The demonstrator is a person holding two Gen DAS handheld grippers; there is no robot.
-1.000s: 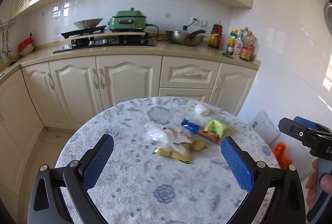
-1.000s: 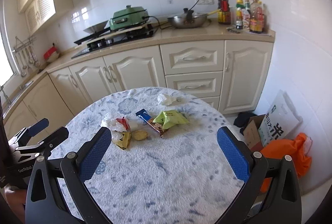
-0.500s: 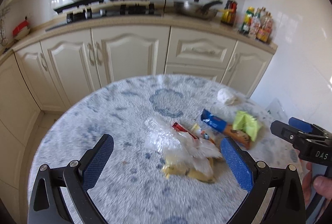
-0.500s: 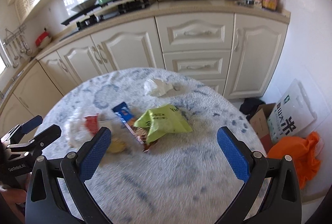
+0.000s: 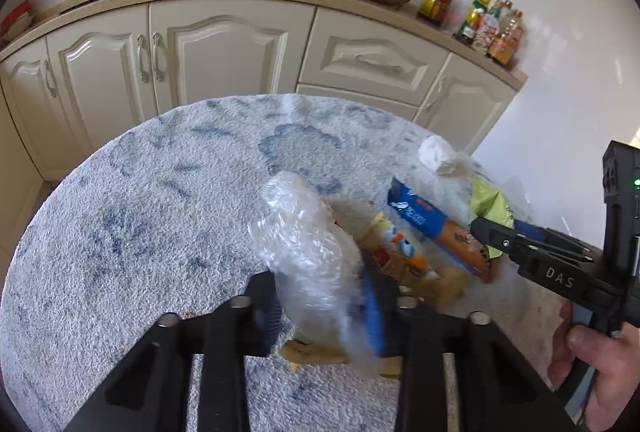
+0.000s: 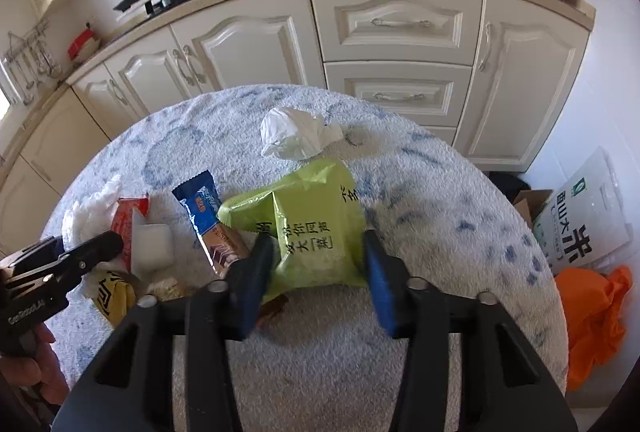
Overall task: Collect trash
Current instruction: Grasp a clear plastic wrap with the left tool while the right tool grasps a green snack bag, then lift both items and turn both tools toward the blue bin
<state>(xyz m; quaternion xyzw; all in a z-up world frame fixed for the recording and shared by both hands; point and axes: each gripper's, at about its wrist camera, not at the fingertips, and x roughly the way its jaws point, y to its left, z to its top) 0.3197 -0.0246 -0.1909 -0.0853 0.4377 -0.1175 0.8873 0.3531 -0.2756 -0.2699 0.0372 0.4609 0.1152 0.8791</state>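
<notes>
On the round table (image 6: 460,232) with its blue-flecked cover, the trash lies bunched toward the left half. The left gripper (image 5: 320,296) has just been closing its jaws, and they now pinch a crumpled clear plastic bag (image 5: 304,240). The right gripper (image 6: 316,268), its jaws also just closing, has both pads against the sides of a green packet (image 6: 316,216). Between the two lies a blue and brown wrapper (image 6: 210,220), with a red wrapper (image 6: 130,216) and a yellow wrapper (image 6: 112,296) crowded close. A crumpled white tissue (image 6: 296,132) sits apart, toward the cabinets (image 6: 396,20). The near and right parts of the table are open. Only the right view shows the orange bag (image 6: 596,316) and rice sack (image 6: 584,224) on the floor.
</notes>
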